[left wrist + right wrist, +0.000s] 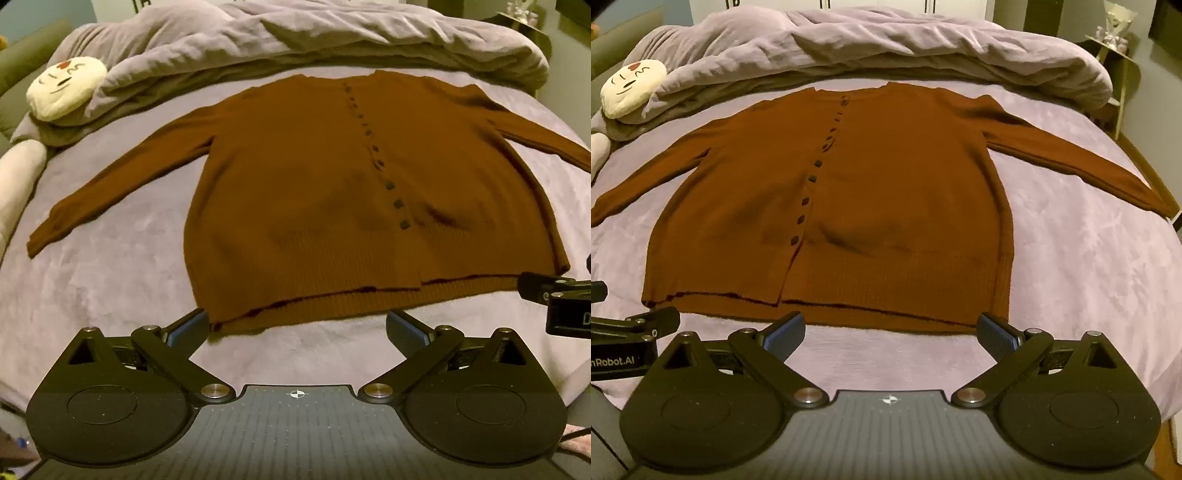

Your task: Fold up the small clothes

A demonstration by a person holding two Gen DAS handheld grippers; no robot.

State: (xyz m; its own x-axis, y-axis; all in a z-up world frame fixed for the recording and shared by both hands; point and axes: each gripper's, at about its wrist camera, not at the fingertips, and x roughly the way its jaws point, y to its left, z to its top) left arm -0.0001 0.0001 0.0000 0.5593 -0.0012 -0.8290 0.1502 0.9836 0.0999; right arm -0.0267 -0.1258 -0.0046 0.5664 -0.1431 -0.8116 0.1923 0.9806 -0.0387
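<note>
- Item: rust-brown knitted button-front cardigan [332, 192] [849, 206], long sleeves, ribbed hem band, a row of small dark buttons [369, 147] down the front
- Location: laid flat, front up, on the lilac plush-covered bed [110, 288] [1089, 280]; hem nearest the cameras, neckline toward the bunched grey duvet [295, 37] at the far side
- Layout: both sleeves spread out and downward, the left sleeve [110, 192] ending near the bed's left side, the right sleeve [1082, 170] reaching toward the right edge
- Handling, as judged: soft, limp, light to moderate in weight; the knit will likely stretch and sag if lifted by one point, and the plush cover may drag on it
- Surface note: a shallow wrinkle sits above the hem band [857, 240]; the two front panels meet slightly uneven at the hem
- Suggested holds: cuff ends for turning the sleeves in; the two hem corners [207, 317] [997, 321], pinched through both layers, for the lengthwise fold
- Left gripper [295, 328]: jaws spread wide, nothing between them, hovering just short of the hem
- Right gripper [890, 328]: likewise wide and empty, just before the hem
- Bystander: cream round plush cushion with a stitched face [66, 88], well apart from the garment
</note>
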